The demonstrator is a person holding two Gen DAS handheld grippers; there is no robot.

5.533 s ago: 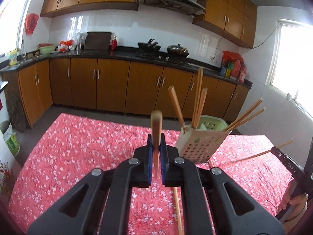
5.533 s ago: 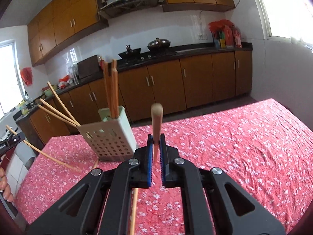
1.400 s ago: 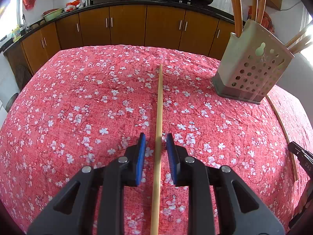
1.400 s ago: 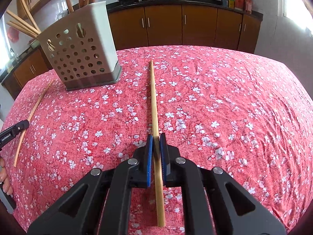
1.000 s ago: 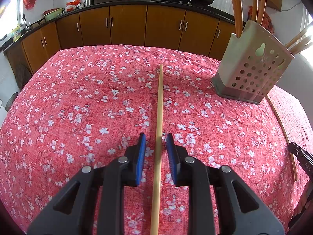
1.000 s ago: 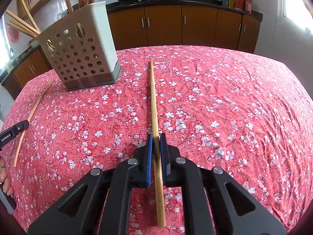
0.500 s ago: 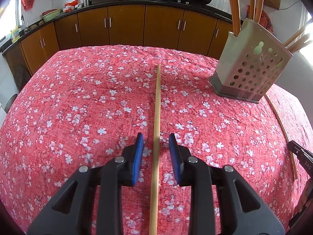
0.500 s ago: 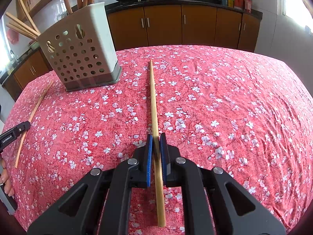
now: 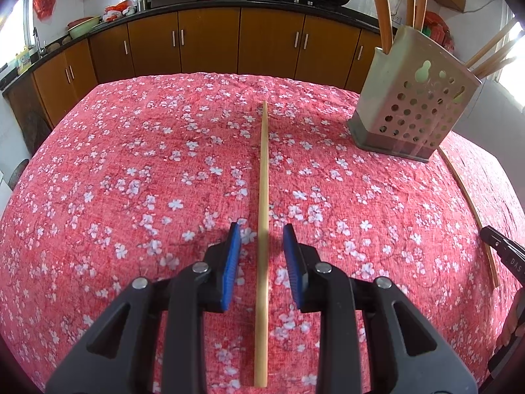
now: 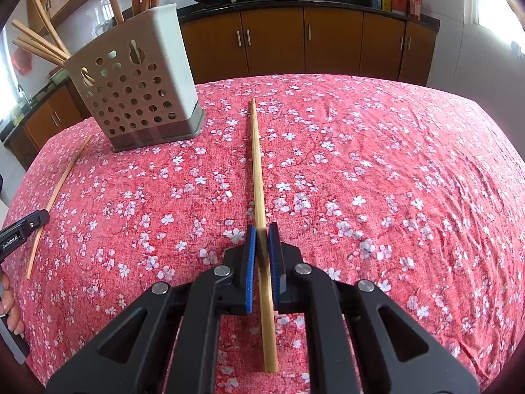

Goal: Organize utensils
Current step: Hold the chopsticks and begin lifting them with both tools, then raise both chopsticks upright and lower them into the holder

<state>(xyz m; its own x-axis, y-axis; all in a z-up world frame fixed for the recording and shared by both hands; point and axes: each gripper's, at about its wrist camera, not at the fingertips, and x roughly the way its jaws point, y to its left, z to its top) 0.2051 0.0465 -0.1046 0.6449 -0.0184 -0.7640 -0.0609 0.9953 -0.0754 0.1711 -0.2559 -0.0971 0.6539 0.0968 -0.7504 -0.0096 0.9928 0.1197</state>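
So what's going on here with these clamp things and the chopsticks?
A person is tidying chopsticks into a perforated holder on a table with a red floral cloth. The right gripper has its jaws shut on one chopstick that lies along the cloth. The left gripper straddles another chopstick with its jaws open, not touching it. A third chopstick lies loose near the holder, which already has several standing in it.

Floral-clothed table [image 9: 131, 170] with chopsticks [image 9: 263, 197], perforated holder [image 9: 413, 111]
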